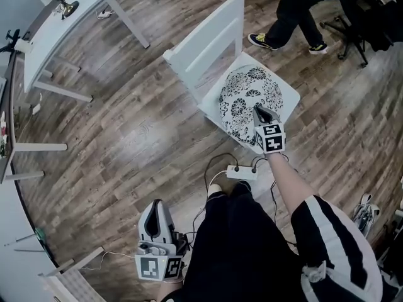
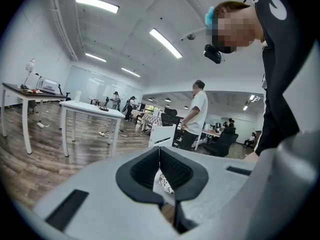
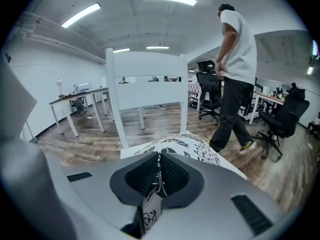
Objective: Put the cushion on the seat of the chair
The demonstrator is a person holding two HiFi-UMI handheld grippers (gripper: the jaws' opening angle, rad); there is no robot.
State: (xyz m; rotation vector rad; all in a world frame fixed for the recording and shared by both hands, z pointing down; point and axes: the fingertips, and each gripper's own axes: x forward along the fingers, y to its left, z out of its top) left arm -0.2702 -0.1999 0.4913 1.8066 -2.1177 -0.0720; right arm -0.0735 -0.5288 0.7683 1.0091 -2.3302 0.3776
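In the head view, the patterned cushion (image 1: 249,99) is seen lying on the seat of the white chair (image 1: 211,33), with a strip of bare seat left around it. The right gripper (image 1: 257,111) is held at the cushion's near edge, and its jaws cannot be read from above. The left gripper (image 1: 156,205) is kept low beside the person's leg, well apart from the chair. A white desk (image 1: 69,8) is cut off at the upper left.

In the left gripper view, the jaws are shown pressed together with nothing between them. Most of the chair is hidden behind the gripper's body, and only a scrap of patterned cloth is glimpsed below the jaws.

In the right gripper view, the jaws are shown clenched on a fold of the cushion's cloth. The chair back is seen upright just beyond, and a walking person (image 3: 236,69) is caught at the right.
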